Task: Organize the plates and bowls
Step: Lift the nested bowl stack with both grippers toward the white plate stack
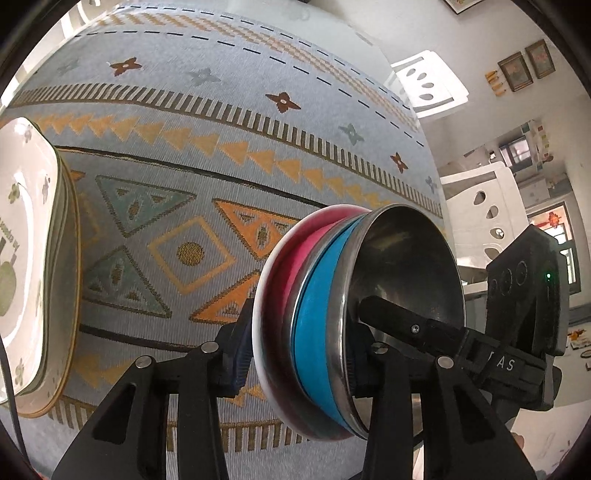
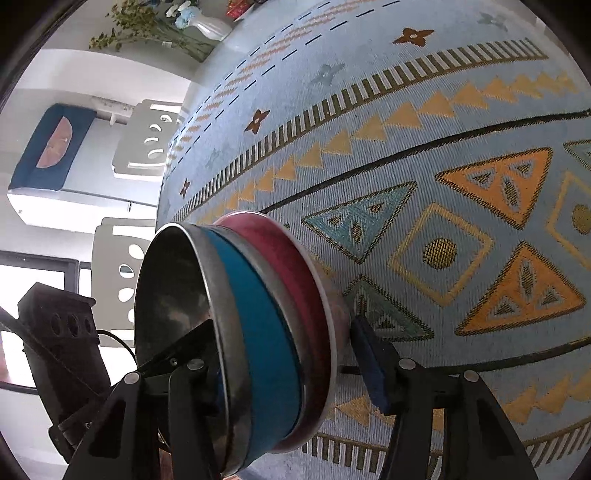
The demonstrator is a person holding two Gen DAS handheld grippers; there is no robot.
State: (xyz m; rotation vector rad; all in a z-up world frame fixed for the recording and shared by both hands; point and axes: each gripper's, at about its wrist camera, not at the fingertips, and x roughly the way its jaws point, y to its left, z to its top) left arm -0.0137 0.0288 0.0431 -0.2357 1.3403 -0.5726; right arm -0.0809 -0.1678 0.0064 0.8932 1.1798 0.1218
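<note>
A stack of bowls (image 1: 317, 325) lies on its side over the patterned tablecloth: a steel-lined blue bowl nested in a red bowl with a white rim. Its mouth faces right in the left wrist view. My left gripper (image 1: 299, 347) is shut on the stack, one pad on the red bowl's underside and the other inside the steel bowl. In the right wrist view the same stack (image 2: 273, 332) sits between the jaws of my right gripper (image 2: 284, 362). Its blue pad stands just off the red bowl's foot. Its other finger (image 1: 399, 317) reaches inside the steel bowl.
White square plates with a flower print (image 1: 26, 258) are stacked at the left of the blue patterned cloth (image 1: 207, 155). White chairs (image 1: 480, 206) stand past the table's edge. A vase of flowers (image 2: 207, 26) is at the far corner.
</note>
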